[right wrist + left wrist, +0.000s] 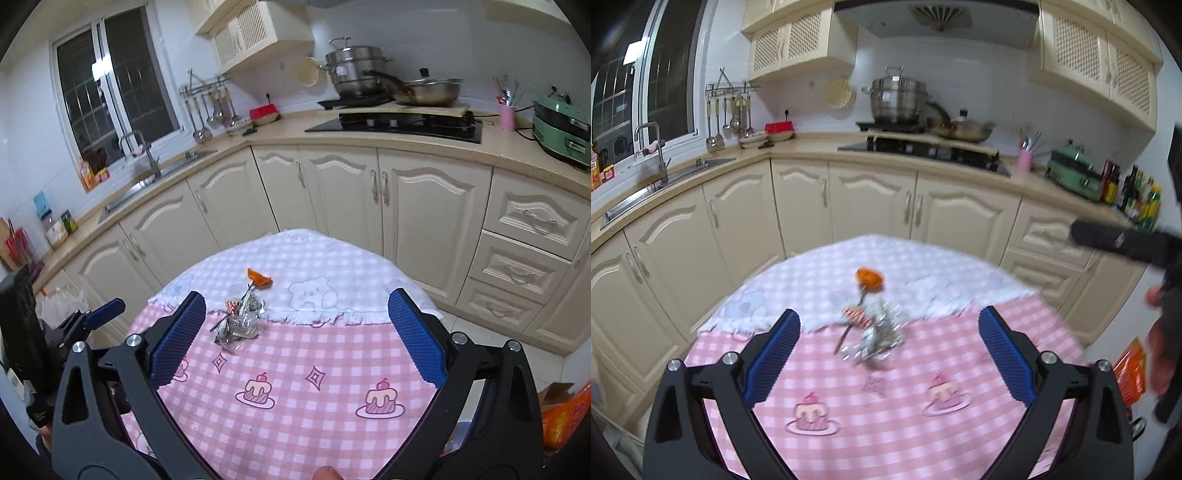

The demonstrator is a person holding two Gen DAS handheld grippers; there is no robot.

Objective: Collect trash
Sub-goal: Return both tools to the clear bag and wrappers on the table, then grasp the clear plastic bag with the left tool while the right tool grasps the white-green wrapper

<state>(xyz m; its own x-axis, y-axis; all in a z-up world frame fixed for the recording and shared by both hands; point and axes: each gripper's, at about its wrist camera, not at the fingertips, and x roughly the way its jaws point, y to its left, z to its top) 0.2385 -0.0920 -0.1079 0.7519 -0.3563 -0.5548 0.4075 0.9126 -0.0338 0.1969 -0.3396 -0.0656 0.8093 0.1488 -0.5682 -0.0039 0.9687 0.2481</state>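
Loosely heaped, the trash (240,325) lies mid-table where the white towel (332,273) meets the pink cloth (295,413): crumpled wrappers (879,332), a thin stick (849,325) and an orange scrap (870,278) just behind. Both the left gripper (888,354) and right gripper (295,332) hover above the cloth, jaws wide apart, holding nothing.

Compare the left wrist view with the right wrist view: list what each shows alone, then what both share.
Left wrist only: dark and green bottles at the counter's right end. Right wrist only: a white bear print on the cloth and the three-drawer cream cabinet. Both: the open left gripper, the open right gripper, crumpled silvery wrappers, an orange scrap and the pink checked tablecloth.
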